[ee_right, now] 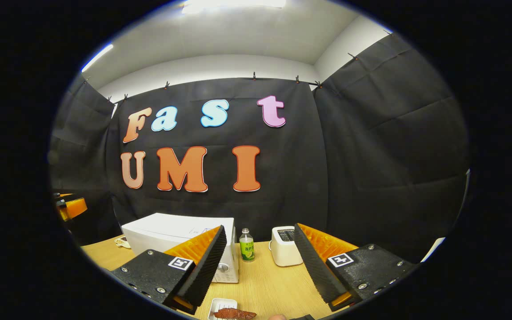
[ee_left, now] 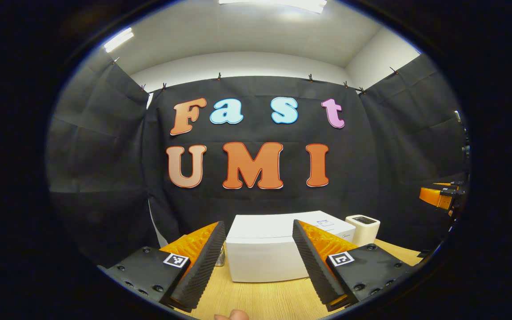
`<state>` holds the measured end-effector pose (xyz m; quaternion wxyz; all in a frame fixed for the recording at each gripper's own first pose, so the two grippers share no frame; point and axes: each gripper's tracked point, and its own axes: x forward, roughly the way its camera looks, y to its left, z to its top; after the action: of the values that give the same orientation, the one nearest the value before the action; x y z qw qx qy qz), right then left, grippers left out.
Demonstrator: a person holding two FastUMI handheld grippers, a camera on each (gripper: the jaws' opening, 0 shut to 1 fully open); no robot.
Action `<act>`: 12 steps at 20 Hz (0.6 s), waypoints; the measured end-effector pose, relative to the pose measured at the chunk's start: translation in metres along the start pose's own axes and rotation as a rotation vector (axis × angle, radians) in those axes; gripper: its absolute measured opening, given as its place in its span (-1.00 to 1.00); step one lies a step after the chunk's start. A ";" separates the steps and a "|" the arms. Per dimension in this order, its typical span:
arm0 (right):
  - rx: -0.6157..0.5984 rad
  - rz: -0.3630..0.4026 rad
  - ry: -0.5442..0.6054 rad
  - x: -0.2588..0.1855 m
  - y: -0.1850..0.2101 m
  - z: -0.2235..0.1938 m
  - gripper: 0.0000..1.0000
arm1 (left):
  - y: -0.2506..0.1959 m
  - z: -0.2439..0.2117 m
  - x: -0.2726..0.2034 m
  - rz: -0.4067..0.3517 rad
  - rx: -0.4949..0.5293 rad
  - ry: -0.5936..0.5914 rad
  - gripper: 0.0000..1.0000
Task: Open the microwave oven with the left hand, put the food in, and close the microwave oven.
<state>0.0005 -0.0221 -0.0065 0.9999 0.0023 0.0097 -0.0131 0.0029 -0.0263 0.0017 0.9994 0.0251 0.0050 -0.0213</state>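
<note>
While shut, microwave [ee_right: 180, 249] lies crosswise, food [ee_right: 234, 314] lengthwise across tray [ee_right: 218, 304]

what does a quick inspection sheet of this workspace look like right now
surface: wooden table, bare between items
job's things: white microwave with door shut; food on a small white tray at the near edge
clutter: green-labelled bottle and white toaster, standing apart right of the microwave
grippers: left tool open, holding nothing, facing the microwave; right tool open, holding nothing, above the tray
cables: nothing seen
surroundings: black cloth wall, ceiling lights
</note>
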 end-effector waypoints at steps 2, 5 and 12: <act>0.004 -0.001 0.007 0.001 -0.002 -0.002 0.89 | -0.005 -0.001 0.002 -0.009 0.005 0.006 0.96; 0.018 0.001 0.011 0.001 -0.005 -0.005 0.89 | -0.017 -0.009 0.004 -0.026 0.011 0.018 0.96; 0.038 -0.002 0.027 -0.001 -0.015 -0.015 0.89 | -0.072 -0.041 0.015 -0.098 0.004 0.056 0.89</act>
<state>-0.0009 -0.0374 -0.0210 0.9994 0.0214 0.0231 -0.0144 0.0147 -0.0964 -0.0432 0.9966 0.0272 0.0343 -0.0694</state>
